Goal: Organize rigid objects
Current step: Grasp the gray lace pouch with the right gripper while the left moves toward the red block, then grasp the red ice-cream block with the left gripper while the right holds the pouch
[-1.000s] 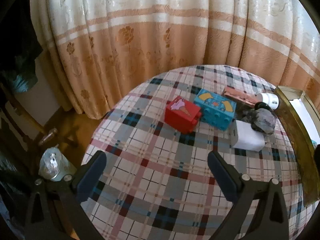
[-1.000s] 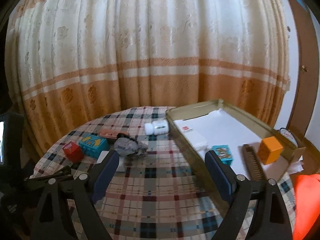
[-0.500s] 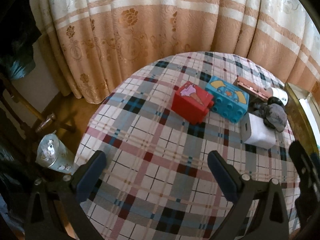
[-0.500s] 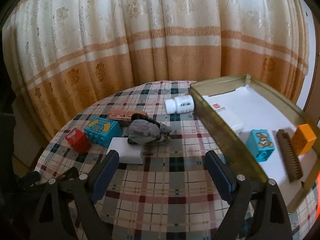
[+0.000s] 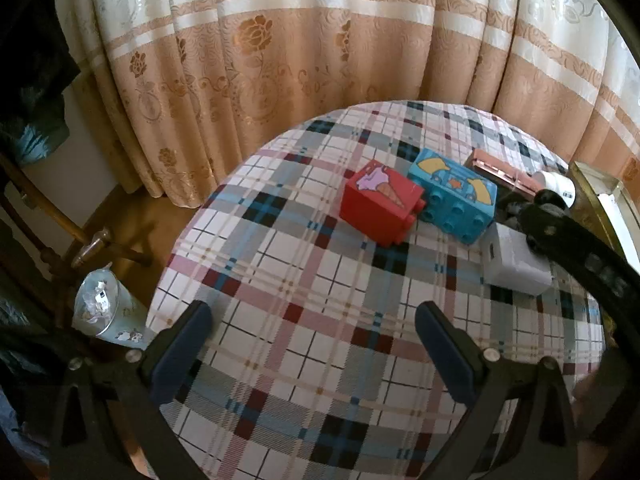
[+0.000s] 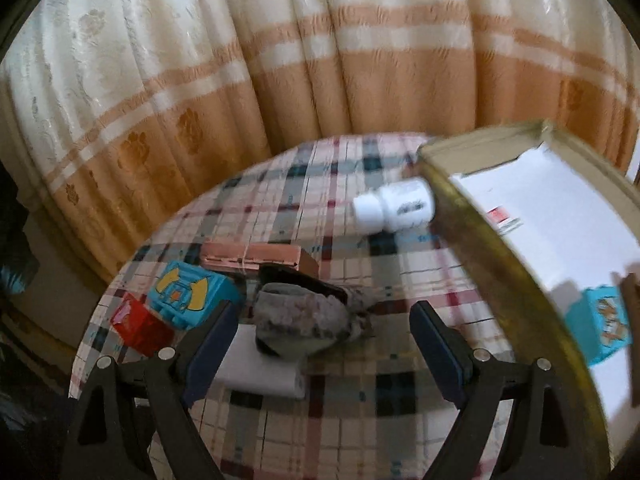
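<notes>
With a teal block [image 6: 608,326] sitting in the tray [image 6: 504,280], both tools [image 6: 324,344] [image 5: 312,344], apart and empty, are facing six things lying on the bench [image 5: 320,300].

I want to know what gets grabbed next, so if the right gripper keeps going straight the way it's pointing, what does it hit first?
Most likely the grey rock-like lump, which sits centred between the open right gripper fingers. It lies partly on the white block, just below it. Depth is unclear in this blurred view, so the block could be touched first.
</notes>
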Motion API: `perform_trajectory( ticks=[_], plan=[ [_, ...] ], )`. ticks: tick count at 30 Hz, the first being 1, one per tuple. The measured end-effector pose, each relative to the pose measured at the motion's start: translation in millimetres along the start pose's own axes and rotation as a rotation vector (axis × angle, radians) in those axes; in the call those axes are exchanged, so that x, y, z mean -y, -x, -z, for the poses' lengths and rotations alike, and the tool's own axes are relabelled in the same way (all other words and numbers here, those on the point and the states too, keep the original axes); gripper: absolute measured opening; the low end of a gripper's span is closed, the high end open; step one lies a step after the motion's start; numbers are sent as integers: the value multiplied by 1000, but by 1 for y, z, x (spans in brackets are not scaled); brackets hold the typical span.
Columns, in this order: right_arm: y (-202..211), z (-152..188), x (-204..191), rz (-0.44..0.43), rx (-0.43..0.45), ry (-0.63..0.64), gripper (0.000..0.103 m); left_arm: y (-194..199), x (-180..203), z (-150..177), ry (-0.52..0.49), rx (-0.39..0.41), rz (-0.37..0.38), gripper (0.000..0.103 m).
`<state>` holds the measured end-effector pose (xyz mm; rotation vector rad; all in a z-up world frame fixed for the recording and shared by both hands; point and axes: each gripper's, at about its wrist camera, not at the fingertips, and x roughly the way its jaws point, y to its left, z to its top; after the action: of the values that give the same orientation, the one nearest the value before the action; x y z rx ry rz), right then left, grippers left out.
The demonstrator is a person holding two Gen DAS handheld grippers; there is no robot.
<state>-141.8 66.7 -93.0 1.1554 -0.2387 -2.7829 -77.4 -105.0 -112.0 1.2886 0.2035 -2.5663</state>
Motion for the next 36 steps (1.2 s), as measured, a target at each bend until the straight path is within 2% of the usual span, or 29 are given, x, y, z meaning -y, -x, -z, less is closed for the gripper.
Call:
perform_trajectory(
  ticks=[2,5,7,17,21,26,30,32,33,36],
  plan=[
    [-12,-2,0,-14,-46,-15,89,0,0,0,-2,-1,-2,102],
    [-17,-5,0,-28,-52,-26,87,0,0,0,-3,-1,-3,102],
    [-18,-5,-2,-31,-56,-10,73,0,1,0,-2,-1,-2,102],
    [1,5,16,-71,-70,-6,72,0,0,-1,-1,-2,1,102],
    [26,16,26,-60,-33,-13,72,0,0,0,-3,-4,-1,102],
    [60,34,27,-18,49,38,72,1,-2,-1,4,1,18,102],
    [72,44,33,14,67,20,73,3,-2,-3,-10,-2,30,102],
    [78,44,36,16,97,7,73,2,-2,-5,-27,-12,41,100],
    [79,45,37,17,101,6,73,3,-4,-7,-29,-13,42,95],
    [79,45,37,17,95,9,73,10,-7,-22,-34,28,93,94]
  ],
)
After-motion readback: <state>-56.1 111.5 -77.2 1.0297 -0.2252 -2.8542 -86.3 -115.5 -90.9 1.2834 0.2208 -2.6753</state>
